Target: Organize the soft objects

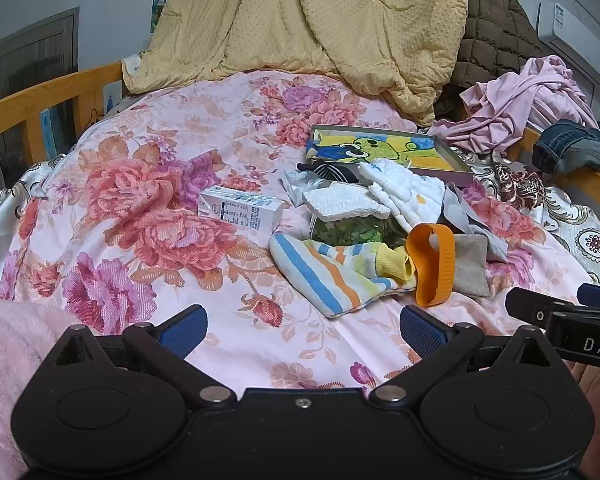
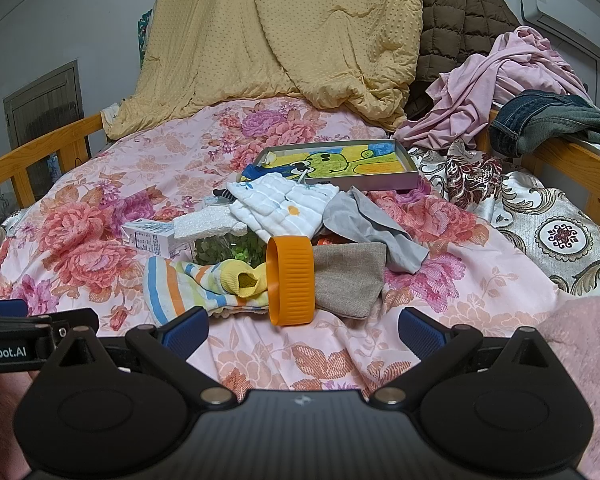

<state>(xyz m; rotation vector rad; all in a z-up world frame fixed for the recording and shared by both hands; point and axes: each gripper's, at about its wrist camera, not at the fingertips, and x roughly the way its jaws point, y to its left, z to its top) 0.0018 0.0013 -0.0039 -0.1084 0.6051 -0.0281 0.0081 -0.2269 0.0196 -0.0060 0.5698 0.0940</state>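
A small heap of things lies on the floral bedspread (image 1: 140,200). In it are a striped sock (image 1: 324,276) (image 2: 188,284), an orange ribbed band (image 1: 430,264) (image 2: 292,280), a beige cloth pouch (image 1: 470,266) (image 2: 346,280), a white quilted cloth (image 1: 404,192) (image 2: 284,204), a grey cloth (image 2: 364,220) and a white sponge (image 1: 340,200) (image 2: 204,220) on a jar of green leaves (image 1: 348,232) (image 2: 228,250). My left gripper (image 1: 304,326) is open, short of the sock. Just short of the orange band, my right gripper (image 2: 304,330) is open too. Both hold nothing.
A small carton (image 1: 240,208) (image 2: 152,236) lies left of the heap, and a shallow tin with a cartoon picture (image 1: 384,148) (image 2: 336,164) behind it. A yellow quilt (image 2: 284,32), brown jacket, pink garment (image 2: 500,76) and jeans (image 2: 548,120) pile up at the back. Wooden rails (image 1: 40,100) line both sides.
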